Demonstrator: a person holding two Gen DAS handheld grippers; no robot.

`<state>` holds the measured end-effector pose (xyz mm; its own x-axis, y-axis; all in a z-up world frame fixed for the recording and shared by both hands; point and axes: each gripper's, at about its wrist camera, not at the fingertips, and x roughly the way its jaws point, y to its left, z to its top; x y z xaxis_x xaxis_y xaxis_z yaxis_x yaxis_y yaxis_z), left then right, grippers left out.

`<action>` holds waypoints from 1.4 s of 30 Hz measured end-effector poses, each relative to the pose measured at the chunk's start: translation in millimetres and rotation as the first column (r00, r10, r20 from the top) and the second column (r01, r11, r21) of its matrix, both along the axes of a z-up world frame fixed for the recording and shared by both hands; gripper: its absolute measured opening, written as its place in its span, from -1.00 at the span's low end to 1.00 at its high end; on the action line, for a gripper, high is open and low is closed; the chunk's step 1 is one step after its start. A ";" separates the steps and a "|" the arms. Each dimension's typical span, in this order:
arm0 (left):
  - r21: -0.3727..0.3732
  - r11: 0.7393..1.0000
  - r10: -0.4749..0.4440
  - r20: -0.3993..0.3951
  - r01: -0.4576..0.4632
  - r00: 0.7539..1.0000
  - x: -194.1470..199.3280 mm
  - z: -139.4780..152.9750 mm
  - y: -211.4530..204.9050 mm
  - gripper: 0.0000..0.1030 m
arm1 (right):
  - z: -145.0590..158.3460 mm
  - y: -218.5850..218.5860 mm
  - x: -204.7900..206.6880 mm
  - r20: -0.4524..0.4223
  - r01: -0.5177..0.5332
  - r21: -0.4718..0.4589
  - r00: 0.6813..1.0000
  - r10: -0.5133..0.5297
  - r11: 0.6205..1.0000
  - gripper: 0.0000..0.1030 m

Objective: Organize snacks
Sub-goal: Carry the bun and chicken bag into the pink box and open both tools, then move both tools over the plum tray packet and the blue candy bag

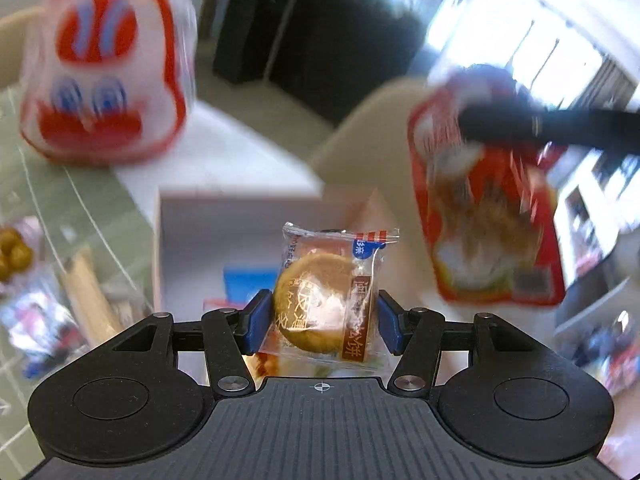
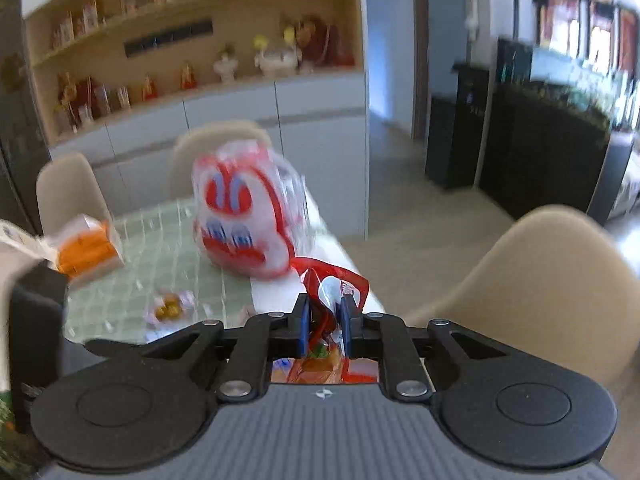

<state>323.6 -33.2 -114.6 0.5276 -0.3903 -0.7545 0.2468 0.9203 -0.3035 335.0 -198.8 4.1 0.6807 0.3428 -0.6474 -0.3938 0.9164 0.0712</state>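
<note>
My left gripper (image 1: 323, 320) is shut on a clear packet holding a round golden pastry (image 1: 326, 300), gripped by its sides above a white open box (image 1: 192, 240). In the left wrist view, my right gripper's black fingers (image 1: 540, 128) hold a red snack bag (image 1: 488, 216) in the air at the right. In the right wrist view my right gripper (image 2: 325, 320) is shut on the crumpled top of that red snack bag (image 2: 332, 284), and the rest of the bag hangs below, mostly hidden. A large red-and-white rabbit-face bag (image 1: 104, 80) (image 2: 244, 216) stands on the table.
A green grid mat (image 2: 160, 232) covers the table. On it lie a packet of yellow-brown pieces (image 2: 170, 306) and an orange-filled clear packet (image 2: 86, 250). Beige chairs (image 2: 552, 280) stand at the table's edge. The white box holds a blue item (image 1: 248, 280).
</note>
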 end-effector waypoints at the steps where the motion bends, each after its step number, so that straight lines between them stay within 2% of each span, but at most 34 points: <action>1: 0.047 0.999 -0.006 -0.013 0.007 1.000 1.3 -12.1 -2.5 0.18 | -12.5 3.2 8.2 -0.027 -0.006 -0.013 1.000 0.005 1.000 -0.71; 2: 0.102 0.995 -0.008 -0.009 0.009 1.000 0.2 -20.2 -7.9 0.17 | -22.7 4.8 15.0 -0.051 -0.012 -0.020 0.999 0.011 1.000 -0.72; 3: 0.153 0.988 -0.026 0.033 0.020 0.999 -4.5 -21.6 -14.4 0.17 | -33.3 6.8 23.2 -0.080 -0.025 -0.021 0.997 0.023 0.999 -0.72; 6: 0.164 0.986 -0.022 0.063 0.011 0.998 -10.5 -22.9 -19.4 0.18 | -63.3 16.3 41.0 -0.162 -0.063 -0.011 0.985 0.060 0.998 -0.74; 11: 0.204 0.978 0.023 0.124 -0.048 0.992 -26.9 -13.9 -15.5 0.18 | -89.2 42.6 46.5 -0.215 -0.152 -0.014 0.966 0.145 0.988 -0.71; 14: 0.169 0.981 0.072 0.144 -0.096 0.987 -34.3 2.1 -1.2 0.14 | -100.2 55.8 49.5 -0.251 -0.192 -0.020 0.951 0.181 0.981 -0.68; 19: 0.102 0.985 0.128 0.107 -0.139 0.986 -41.0 17.2 15.1 0.14 | -109.1 66.8 53.0 -0.286 -0.213 -0.055 0.939 0.189 0.975 -0.66; 21: 0.023 0.987 0.159 0.101 -0.162 0.982 -47.2 25.2 28.0 0.14 | -106.9 63.2 53.4 -0.308 -0.203 -0.043 0.934 0.181 0.978 -0.65; 23: -0.063 0.980 0.193 0.096 -0.187 0.977 -56.1 33.0 45.9 0.14 | -99.1 56.3 53.2 -0.320 -0.188 -0.016 0.931 0.174 0.982 -0.46; 26: -0.160 0.956 0.263 0.092 -0.247 0.960 -64.9 36.6 73.9 0.14 | -80.5 42.3 48.1 -0.281 -0.152 -0.020 0.950 0.140 0.988 -0.20; 29: -0.230 0.909 0.372 0.070 -0.347 0.926 -78.8 37.0 106.2 0.14 | -65.0 41.0 40.3 -0.232 -0.122 -0.059 0.967 0.105 0.991 -0.18; 30: -0.239 0.889 0.417 0.065 -0.391 0.907 -83.9 35.3 119.2 0.14 | -61.2 43.0 38.7 -0.220 -0.117 -0.068 0.970 0.099 0.991 -0.18; 32: -0.205 0.853 0.499 0.053 -0.480 0.865 -91.5 31.9 141.4 0.14 | -52.2 52.9 33.9 -0.197 -0.123 -0.073 0.975 0.107 0.990 -0.18; 34: -0.130 0.816 0.570 0.019 -0.564 0.821 -92.1 21.6 163.9 0.14 | -45.8 69.8 30.9 -0.191 -0.140 -0.064 0.974 0.125 0.988 -0.18; 36: -0.088 0.791 0.606 -0.018 -0.605 0.795 -96.5 11.4 181.2 0.14 | -44.2 93.7 30.0 -0.206 -0.171 -0.055 0.966 0.157 0.984 -0.17; 38: -0.044 0.788 0.612 -0.041 -0.614 0.789 -103.5 2.3 192.7 0.13 | -49.1 124.2 30.4 -0.235 -0.206 -0.056 0.954 0.188 0.977 -0.09; 42: 0.024 0.809 0.588 -0.050 -0.588 0.807 -127.7 -9.6 198.2 0.13 | -76.0 190.8 36.4 -0.315 -0.271 -0.059 0.918 0.240 0.961 -0.06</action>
